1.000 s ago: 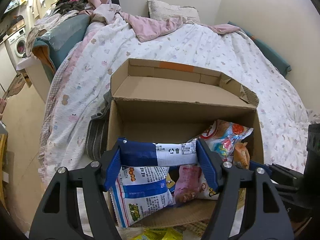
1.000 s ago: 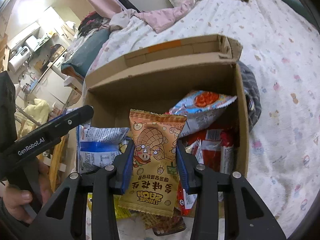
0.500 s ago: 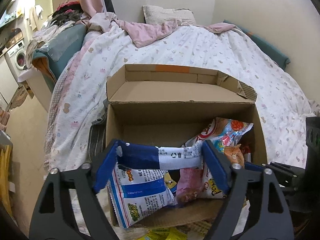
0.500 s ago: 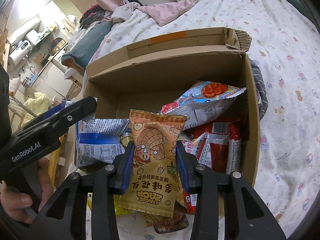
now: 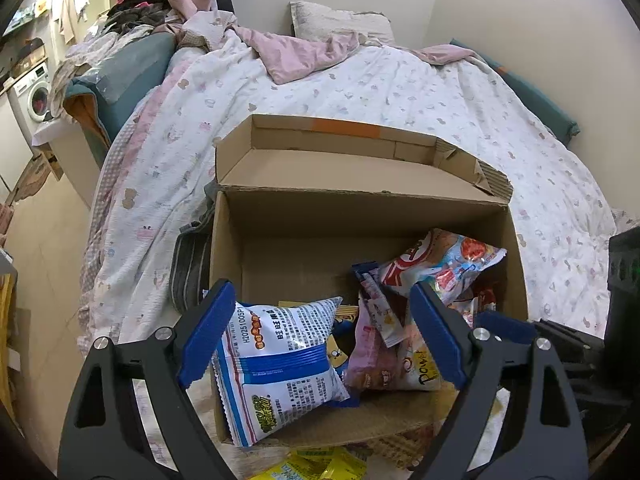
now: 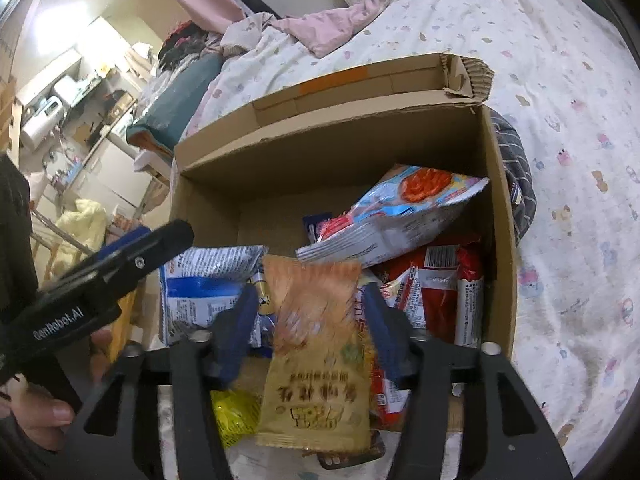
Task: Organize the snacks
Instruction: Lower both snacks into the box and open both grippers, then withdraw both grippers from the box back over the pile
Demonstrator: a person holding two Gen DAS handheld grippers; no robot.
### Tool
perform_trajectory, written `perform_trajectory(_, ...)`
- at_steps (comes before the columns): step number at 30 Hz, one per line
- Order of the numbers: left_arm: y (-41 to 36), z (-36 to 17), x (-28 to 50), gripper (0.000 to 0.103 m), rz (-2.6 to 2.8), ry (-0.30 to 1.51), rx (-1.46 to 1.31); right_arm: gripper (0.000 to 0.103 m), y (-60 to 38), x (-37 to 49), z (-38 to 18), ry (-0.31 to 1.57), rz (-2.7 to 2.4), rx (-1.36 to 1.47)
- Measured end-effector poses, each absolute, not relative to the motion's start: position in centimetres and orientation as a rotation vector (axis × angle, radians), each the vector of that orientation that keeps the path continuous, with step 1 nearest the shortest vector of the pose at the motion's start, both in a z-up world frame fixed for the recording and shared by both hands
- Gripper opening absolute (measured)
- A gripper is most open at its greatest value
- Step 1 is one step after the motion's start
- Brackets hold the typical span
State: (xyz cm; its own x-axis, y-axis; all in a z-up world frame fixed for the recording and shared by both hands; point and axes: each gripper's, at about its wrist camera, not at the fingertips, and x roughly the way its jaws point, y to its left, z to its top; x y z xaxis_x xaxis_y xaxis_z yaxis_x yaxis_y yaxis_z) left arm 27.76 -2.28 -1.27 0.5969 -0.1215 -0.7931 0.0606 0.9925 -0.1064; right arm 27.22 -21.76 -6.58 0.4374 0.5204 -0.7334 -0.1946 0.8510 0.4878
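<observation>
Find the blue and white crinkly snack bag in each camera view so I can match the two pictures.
Left wrist view: the blue and white crinkly snack bag lies lower centre, in the box's near left corner.
Right wrist view: the same bag sits left of centre, behind the black claw arm.
Shared landmark: the brown cardboard box, its orange-taped flap folded back.

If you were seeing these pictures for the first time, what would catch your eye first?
An open cardboard box on a bed, with snack bags piled at its right. The right gripper is opening around a blurred orange bag at the box's near edge. The left gripper stands open over a blue-white bag.
</observation>
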Motion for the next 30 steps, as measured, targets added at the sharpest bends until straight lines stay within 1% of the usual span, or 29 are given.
perform_trajectory(1,-2.3,-1.3,27.8,0.087,-0.105,0.925,-0.070,0.068,-21.9,27.2,-6.5,1.025,0.454,0.360)
perform_trajectory(4,-2.3,-1.3,27.8,0.087,-0.103,0.929,-0.070,0.070,-21.9,27.3,-6.5,1.027,0.447,0.357)
perform_trajectory(15,-2.1,-1.2,27.1,0.087,-0.101,0.937,-0.057,0.070,-21.9,27.2,-6.4,1.030,0.449,0.353)
perform_trajectory(26,-1.8,-0.2,23.3,0.087,-0.083,0.930,-0.034,0.070,-22.4,25.3,-5.4,1.017,0.432,0.346)
perform_trajectory(30,-1.1,-0.2,21.7,0.087,-0.068,0.943,-0.064,0.070,-22.8,24.0,-4.9,1.009,0.427,0.343)
